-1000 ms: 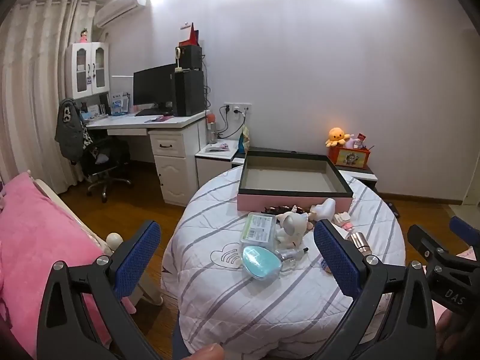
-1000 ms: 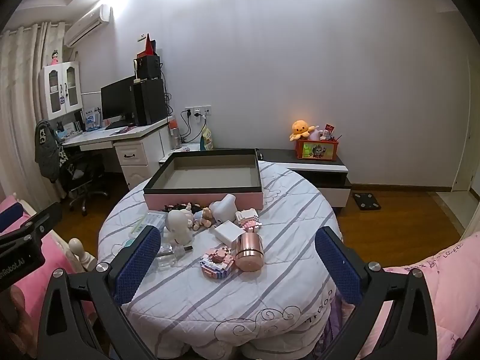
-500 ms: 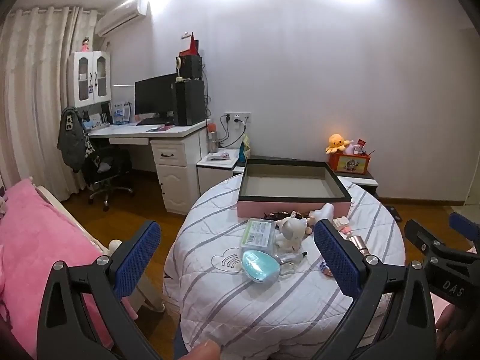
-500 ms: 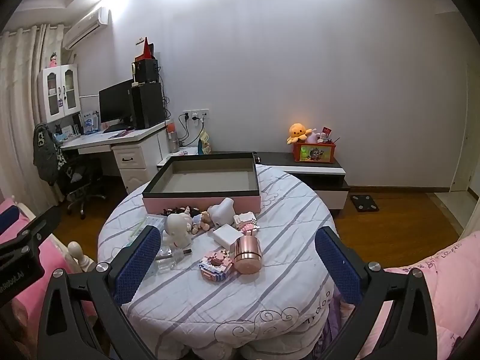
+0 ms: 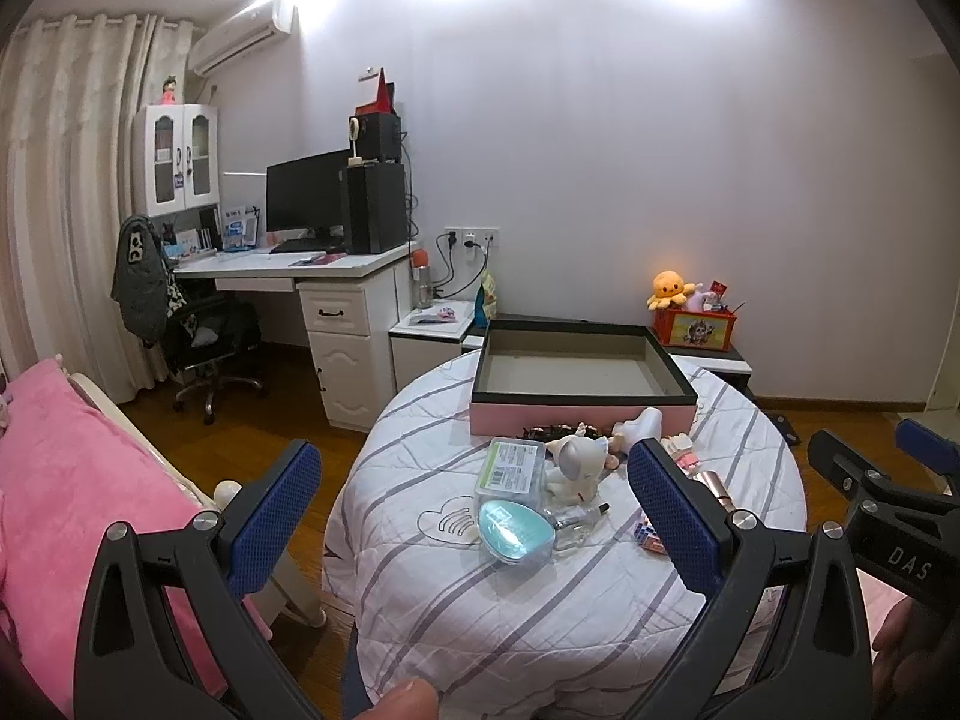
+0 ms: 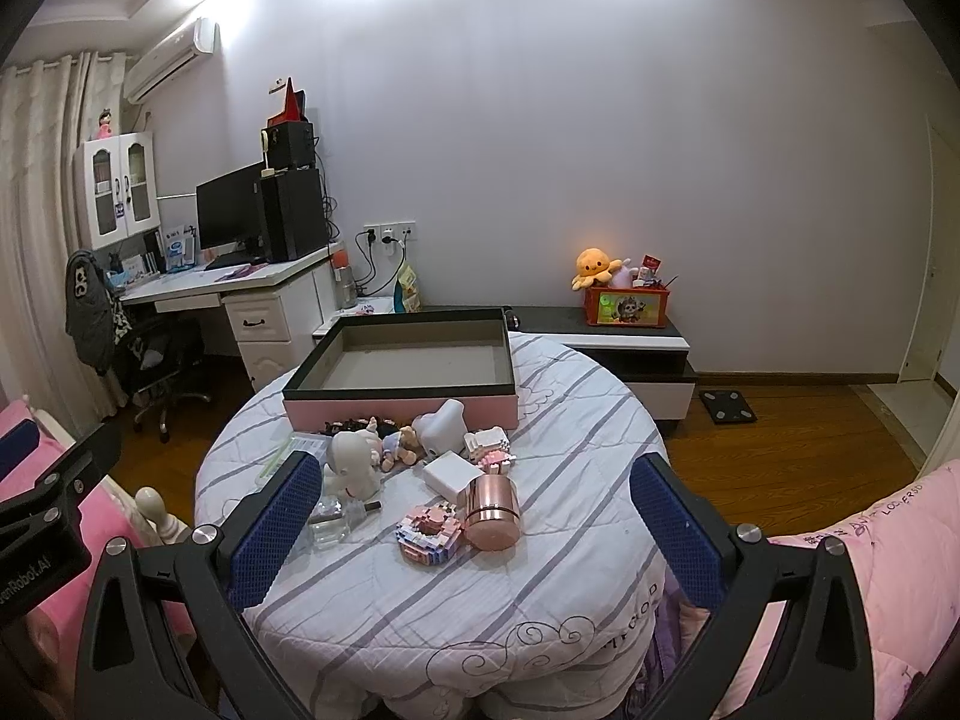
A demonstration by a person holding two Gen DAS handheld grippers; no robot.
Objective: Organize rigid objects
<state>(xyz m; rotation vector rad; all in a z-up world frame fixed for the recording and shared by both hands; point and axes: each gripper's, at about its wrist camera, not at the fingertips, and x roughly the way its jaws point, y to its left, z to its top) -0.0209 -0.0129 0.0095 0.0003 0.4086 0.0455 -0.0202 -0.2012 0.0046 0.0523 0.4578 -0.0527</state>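
Observation:
A round table (image 5: 540, 618) with a striped cloth carries a pile of small things in front of an empty pink box with a black rim (image 5: 582, 384), also in the right wrist view (image 6: 399, 375). The pile holds a teal oval case (image 5: 513, 531), a clear lidded box (image 5: 510, 468), a white figurine (image 5: 576, 468) (image 6: 354, 456), a rose-gold cylinder (image 6: 493, 507), a pink brick model (image 6: 429, 531), a white cube (image 6: 451, 474) and a glass bottle (image 6: 330, 522). My left gripper (image 5: 474, 516) and right gripper (image 6: 474, 516) are open and empty, held short of the table.
A pink bed (image 5: 72, 480) lies at the left and a pink quilt (image 6: 870, 570) at the right. A white desk (image 5: 300, 276) with a monitor, an office chair (image 5: 204, 330) and a low cabinet (image 6: 630, 348) with a toy bin stand behind the table.
Both views have tilted up and pulled back slightly, so the table sits lower and farther. Both grippers stay open and empty. Nothing on the table moved.

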